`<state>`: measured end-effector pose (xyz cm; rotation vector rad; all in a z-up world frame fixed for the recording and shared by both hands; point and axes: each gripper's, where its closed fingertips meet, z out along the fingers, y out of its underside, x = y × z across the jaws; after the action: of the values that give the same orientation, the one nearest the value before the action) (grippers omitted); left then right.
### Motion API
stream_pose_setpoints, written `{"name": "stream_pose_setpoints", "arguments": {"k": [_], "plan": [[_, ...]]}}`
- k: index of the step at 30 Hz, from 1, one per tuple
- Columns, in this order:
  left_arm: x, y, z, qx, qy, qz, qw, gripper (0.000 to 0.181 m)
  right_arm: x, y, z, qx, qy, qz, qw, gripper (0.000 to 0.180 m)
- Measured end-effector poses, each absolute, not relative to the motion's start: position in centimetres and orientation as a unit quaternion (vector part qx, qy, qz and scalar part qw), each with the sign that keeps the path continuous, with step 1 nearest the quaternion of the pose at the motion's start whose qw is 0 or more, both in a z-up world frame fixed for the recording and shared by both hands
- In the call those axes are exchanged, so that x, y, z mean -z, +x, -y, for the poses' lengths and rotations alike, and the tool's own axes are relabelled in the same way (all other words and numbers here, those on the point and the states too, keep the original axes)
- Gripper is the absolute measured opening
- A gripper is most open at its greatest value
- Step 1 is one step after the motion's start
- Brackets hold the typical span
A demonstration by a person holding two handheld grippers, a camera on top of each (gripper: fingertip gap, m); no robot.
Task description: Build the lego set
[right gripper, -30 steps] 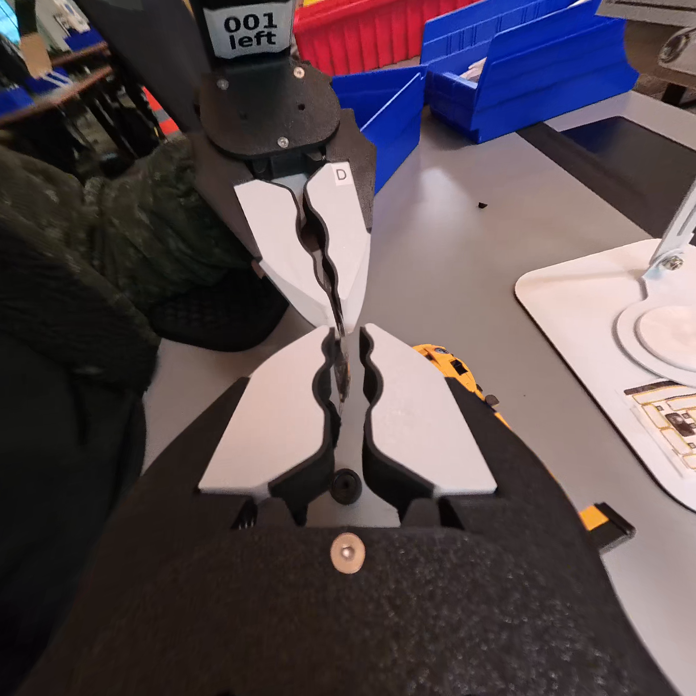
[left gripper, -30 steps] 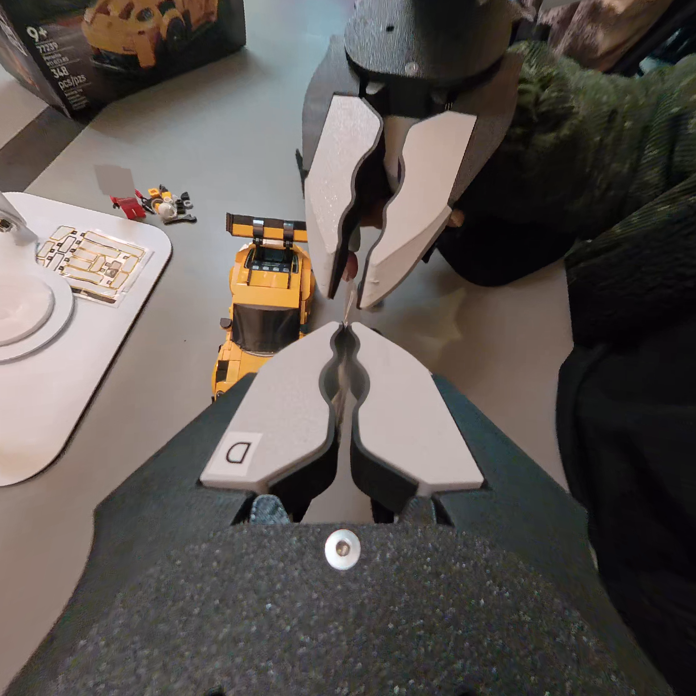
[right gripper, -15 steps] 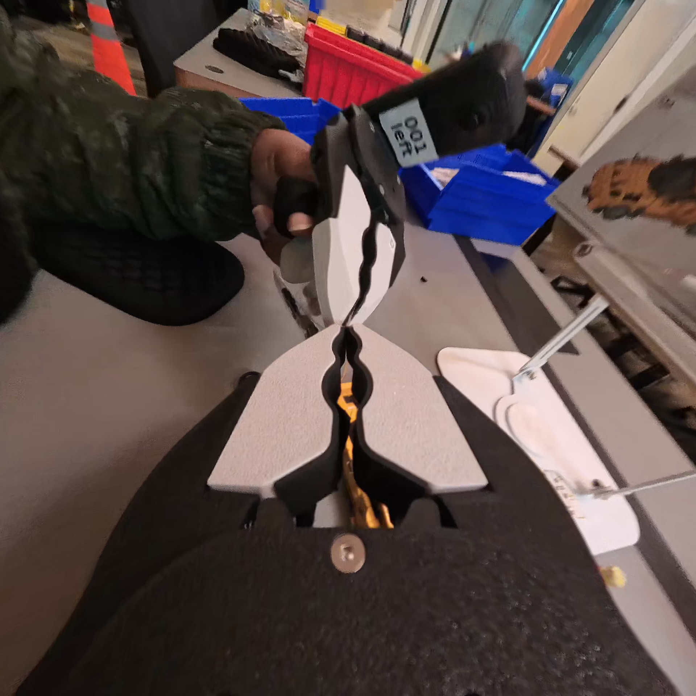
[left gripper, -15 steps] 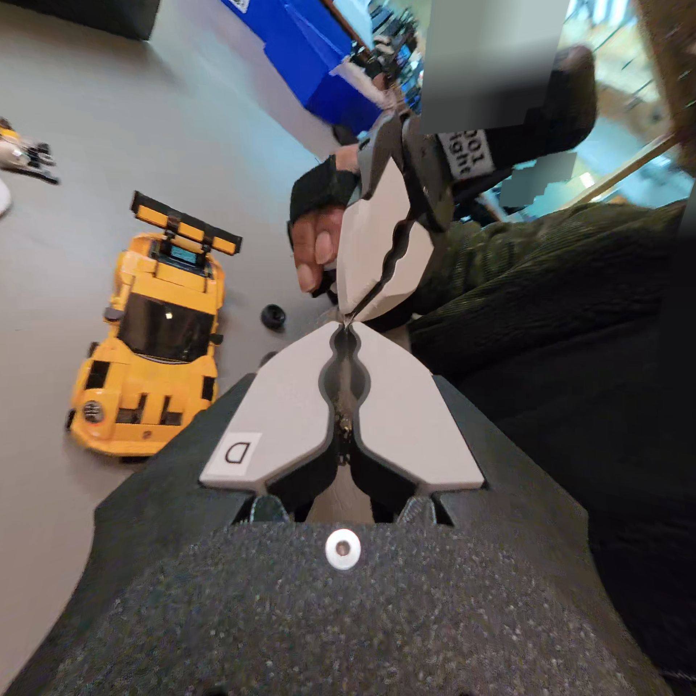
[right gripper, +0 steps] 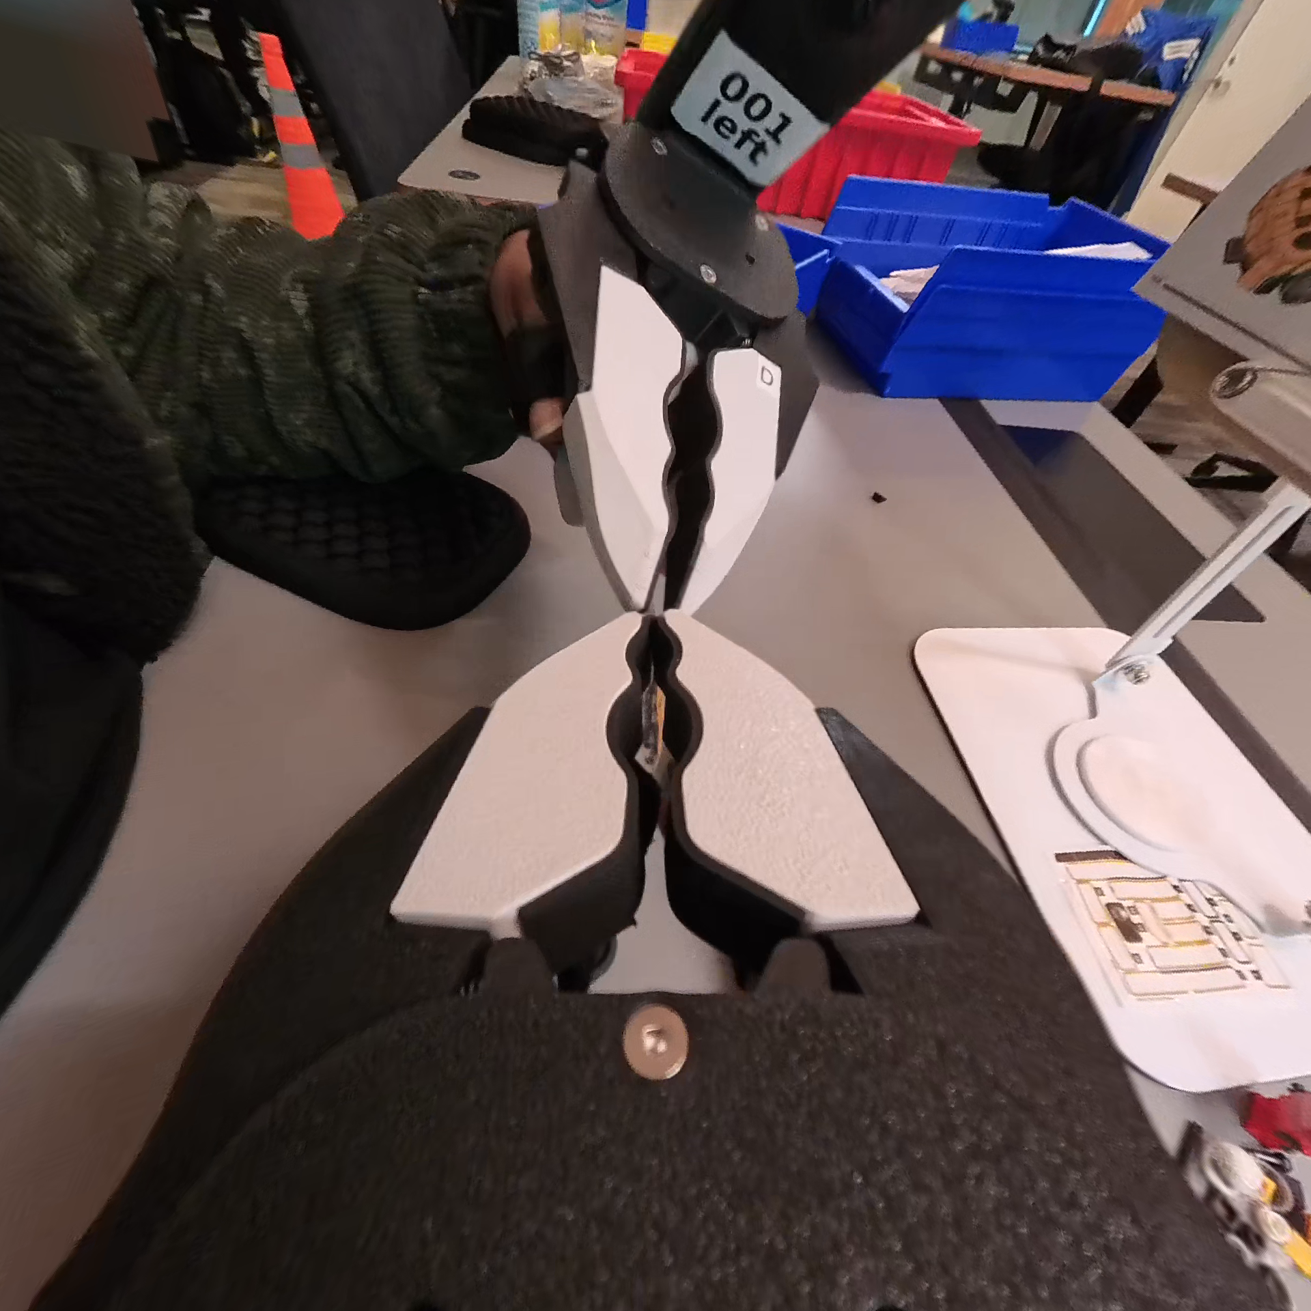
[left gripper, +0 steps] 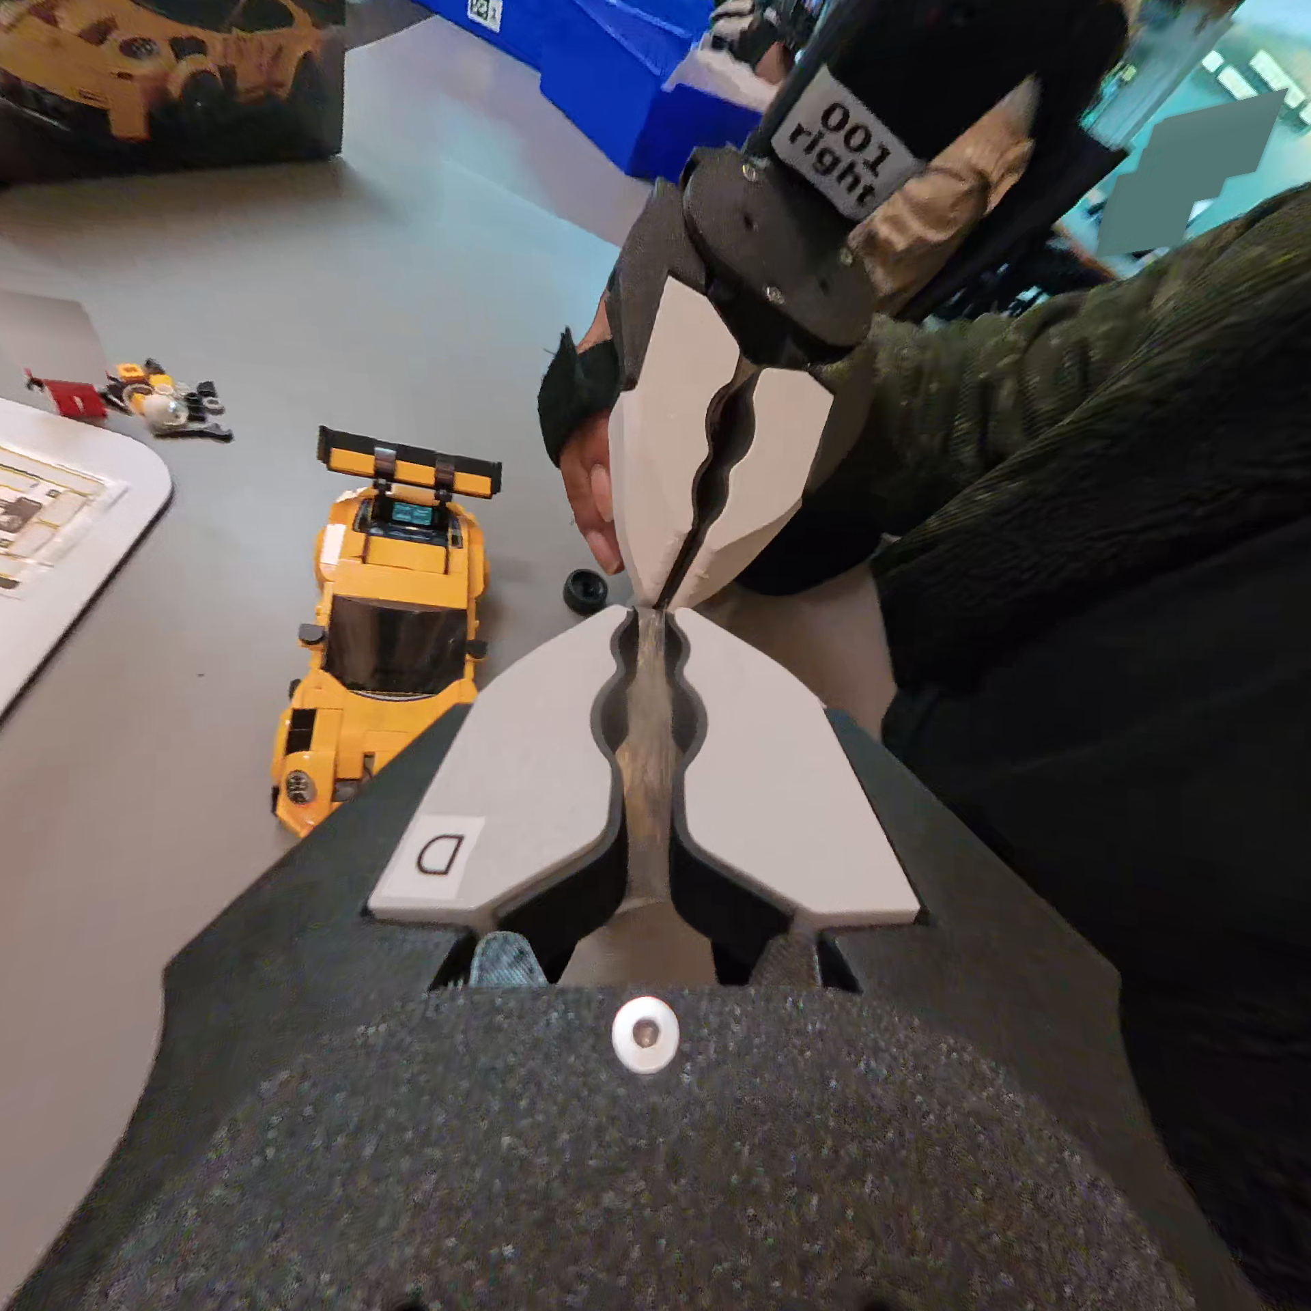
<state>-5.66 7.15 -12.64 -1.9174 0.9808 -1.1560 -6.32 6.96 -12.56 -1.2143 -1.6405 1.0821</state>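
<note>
- The grey table (left gripper: 213,269) carries everything here, with the set's box (left gripper: 163,78) at its far edge and blue bins (right gripper: 993,284) behind.
- On the white stand base (right gripper: 1064,709) lies the sticker sheet (right gripper: 1170,943), several of its panels looking already peeled off.
- There's the yellow car (left gripper: 390,624), the build itself, on the table to the left of the grippers, rear wing up, looking nearly complete.
- The left gripper (left gripper: 649,613) meets the right gripper (right gripper: 649,624) tip to tip above the table, well clear of the car.
- Left jaws are drawn together at the tips; a pale, thin strip seems to run down the gap between them, though I can't tell exactly what it is.
- Right jaws are pressed together too, and a small dark-and-yellow sliver, probably a sticker (right gripper: 651,716), sits in the wavy gap.
- My read: a sticker is being passed or peeled between the two tips. Pull at an angle and it could curl, crease or stick to a pad.
- If both let go together, it drops and lands glue-side down on the table.
- A loose black wheel (left gripper: 585,589) lies just beside the right gripper's tips; a careless sweep could send it rolling off.
- A small pile of spare pieces (left gripper: 149,401) waits far left, easily scattered by a passing sleeve.
</note>
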Motion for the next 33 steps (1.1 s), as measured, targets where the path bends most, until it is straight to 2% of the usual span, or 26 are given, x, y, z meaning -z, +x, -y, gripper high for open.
{"name": "stream_pose_setpoints", "arguments": {"k": [7, 16, 26, 28, 33], "plan": [[13.0, -5.3, -7.3, 0.401, -0.742, -0.400, 0.358, 0.000, 12.9, -6.1, -7.2, -0.427, -0.488, 0.648, 0.399, 0.000], [12.6, -5.3, -7.3, 0.554, -0.726, -0.297, 0.280, 0.001, 12.6, -6.2, -7.4, -0.256, -0.355, 0.703, 0.561, 0.000], [13.8, -6.8, -8.5, 0.562, -0.735, -0.255, 0.280, 0.001, 12.8, -6.0, -6.3, -0.107, -0.253, 0.733, 0.623, 0.000], [13.9, -5.9, -7.0, 0.530, -0.740, -0.301, 0.285, 0.001, 12.1, -5.7, -6.7, -0.138, -0.275, 0.721, 0.621, 0.000], [13.1, -6.3, -7.5, 0.543, -0.734, -0.282, 0.295, 0.000, 11.1, -5.5, -6.9, -0.205, -0.310, 0.701, 0.609, 0.000]]}}
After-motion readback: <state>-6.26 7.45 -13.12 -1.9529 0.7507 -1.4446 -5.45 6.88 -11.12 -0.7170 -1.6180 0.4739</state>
